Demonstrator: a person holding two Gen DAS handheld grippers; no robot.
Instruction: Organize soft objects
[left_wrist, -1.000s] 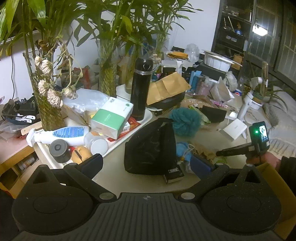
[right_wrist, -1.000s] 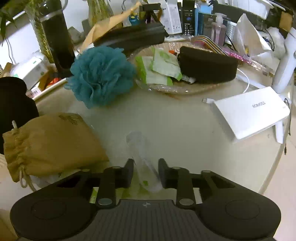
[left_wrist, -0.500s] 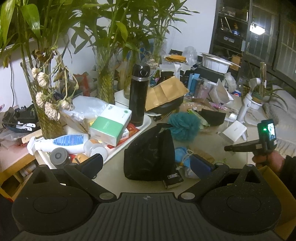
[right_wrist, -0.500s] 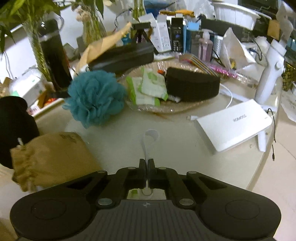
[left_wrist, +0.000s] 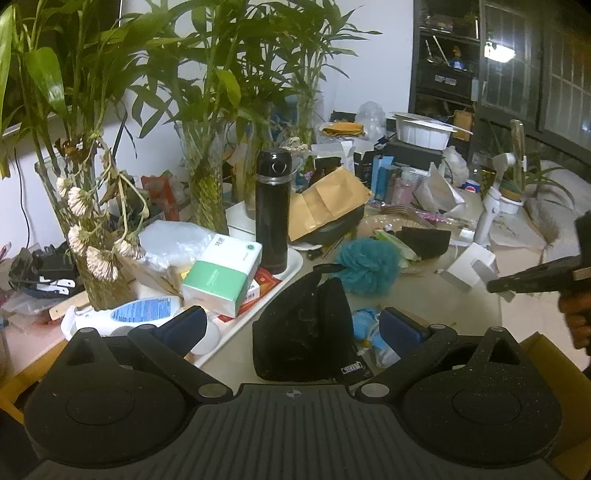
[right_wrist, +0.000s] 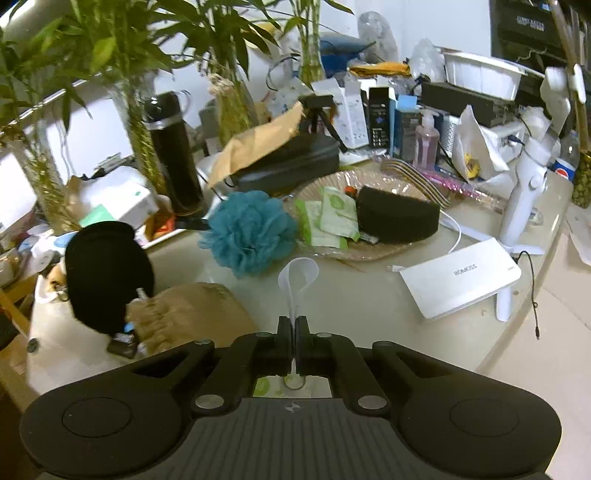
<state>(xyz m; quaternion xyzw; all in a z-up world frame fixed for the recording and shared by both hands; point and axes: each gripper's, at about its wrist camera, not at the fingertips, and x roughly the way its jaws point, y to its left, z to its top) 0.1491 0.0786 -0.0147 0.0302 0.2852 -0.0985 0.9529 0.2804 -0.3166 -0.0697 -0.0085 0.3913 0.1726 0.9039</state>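
My right gripper (right_wrist: 294, 325) is shut on a thin clear plastic packet (right_wrist: 297, 280), held above the table with its looped end sticking forward. From the left wrist view the right gripper (left_wrist: 495, 286) hangs at the right edge, in a person's hand. A teal bath pouf (right_wrist: 247, 232) lies ahead of it, a tan drawstring bag (right_wrist: 188, 314) and a black soft cap (right_wrist: 107, 273) to its left. My left gripper (left_wrist: 293, 325) stands open, its fingers on either side of the black soft cap (left_wrist: 306, 332) and above it. A blue soft thing (left_wrist: 364, 321) lies beside the cap.
A woven plate (right_wrist: 369, 254) holds green sachets and a black sponge (right_wrist: 397, 219). A white power bank (right_wrist: 461, 277) and a white gimbal stand (right_wrist: 524, 192) sit right. A black flask (left_wrist: 272, 210), tissue box (left_wrist: 221, 273) and plant vases crowd the left tray. A cardboard box edge (left_wrist: 535, 343) shows at lower right.
The right gripper's jaws closed on the clear packet and lifted it off the table, away from the tan bag. The left gripper hardly moved.
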